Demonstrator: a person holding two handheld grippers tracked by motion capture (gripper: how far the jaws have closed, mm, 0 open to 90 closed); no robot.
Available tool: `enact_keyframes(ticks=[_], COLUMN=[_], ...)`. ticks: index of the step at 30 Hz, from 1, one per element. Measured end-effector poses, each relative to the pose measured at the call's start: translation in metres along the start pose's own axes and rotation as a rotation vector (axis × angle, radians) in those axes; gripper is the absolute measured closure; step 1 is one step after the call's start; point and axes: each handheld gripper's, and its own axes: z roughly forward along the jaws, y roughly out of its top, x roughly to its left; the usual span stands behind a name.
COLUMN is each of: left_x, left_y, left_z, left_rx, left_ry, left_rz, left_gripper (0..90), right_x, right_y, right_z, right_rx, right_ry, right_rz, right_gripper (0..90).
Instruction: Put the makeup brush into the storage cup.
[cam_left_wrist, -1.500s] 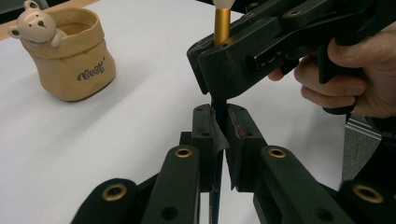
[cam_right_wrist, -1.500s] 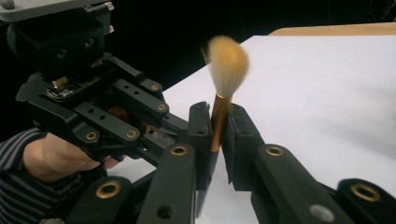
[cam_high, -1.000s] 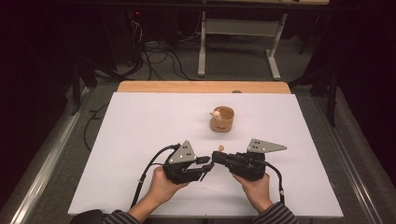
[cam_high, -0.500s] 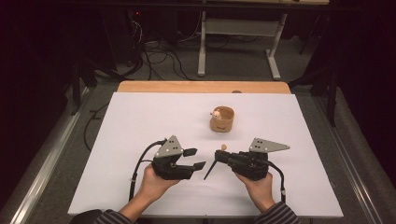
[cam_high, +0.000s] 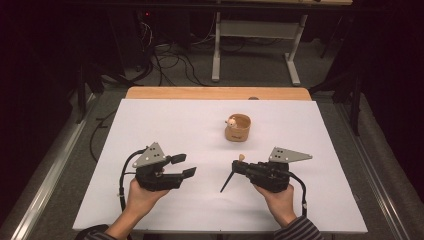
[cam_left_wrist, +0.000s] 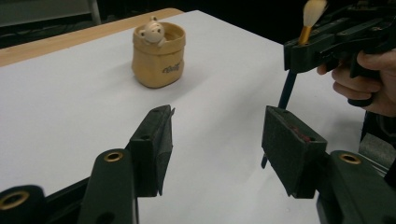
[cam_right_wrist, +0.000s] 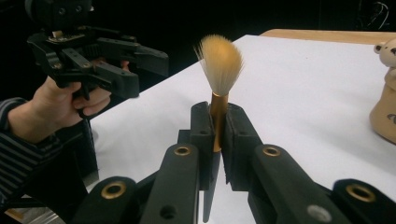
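The white table (cam_high: 165, 125) spreads wide under the lights, with a strip of bare wood along its far edge, and both hands sit low at the near side. On the left, the left gripper (cam_high: 182, 165) hovers above the sheet with its jaws spread wide and nothing between them; in the left gripper view its dark pads (cam_left_wrist: 156, 140) frame bare white surface. On the right, the right gripper (cam_right_wrist: 215, 135) is clamped tight on the brush (cam_right_wrist: 218, 77), squeezing the golden ferrule just under the bristles, the fluffy tuft standing upward and the thin dark handle slanting down toward the table without quite showing whether it touches. Beyond and between the two tools stands the tan cup (cam_high: 237, 128), upright, well apart from both grippers, with a small figure (cam_left_wrist: 152, 31) peeking over its rim. This looks like the carry step: the brush is secured in one gripper alone, and the cup is the likely destination. The next move calls for lifting the brush clear, swinging it forward over the cup's mouth, lining the handle tip with the opening beside that little figure, and lowering before letting go.
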Motion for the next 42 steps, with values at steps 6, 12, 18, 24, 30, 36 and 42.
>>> enact_keyframes(ticks=[6,12,18,24,30,36,42], left_x=[0.013,0.028,0.035,0.039,0.041,0.041,0.044], left_y=[-0.013,-0.029,-0.042,-0.050,-0.055,-0.055,-0.056], left_z=[-0.019,-0.037,-0.040,-0.040,-0.037,-0.033,-0.031], left_rx=[-0.035,-0.095,-0.102,-0.103,-0.080,-0.065,-0.049], left_ry=[0.059,0.117,0.156,0.206,0.219,0.221,0.225], left_rz=[-0.037,-0.099,-0.124,-0.131,-0.116,-0.109,-0.126], left_gripper=[42.6,40.7,40.7,40.5,39.9,38.6,35.7], right_x=[0.000,0.000,-0.002,-0.004,-0.006,-0.011,-0.018], right_y=[0.001,0.002,0.005,0.006,0.015,0.024,0.035], right_z=[-0.003,-0.005,-0.006,-0.010,-0.019,-0.024,-0.028], right_rx=[0.006,0.017,0.030,0.058,0.069,0.079,0.089], right_ry=[-0.010,-0.028,-0.048,-0.067,-0.106,-0.138,-0.168], right_rz=[-0.012,-0.024,-0.026,-0.036,-0.049,-0.060,-0.078], right_gripper=[86.2,86.2,86.1,86.1,86.1,86.1,86.0])
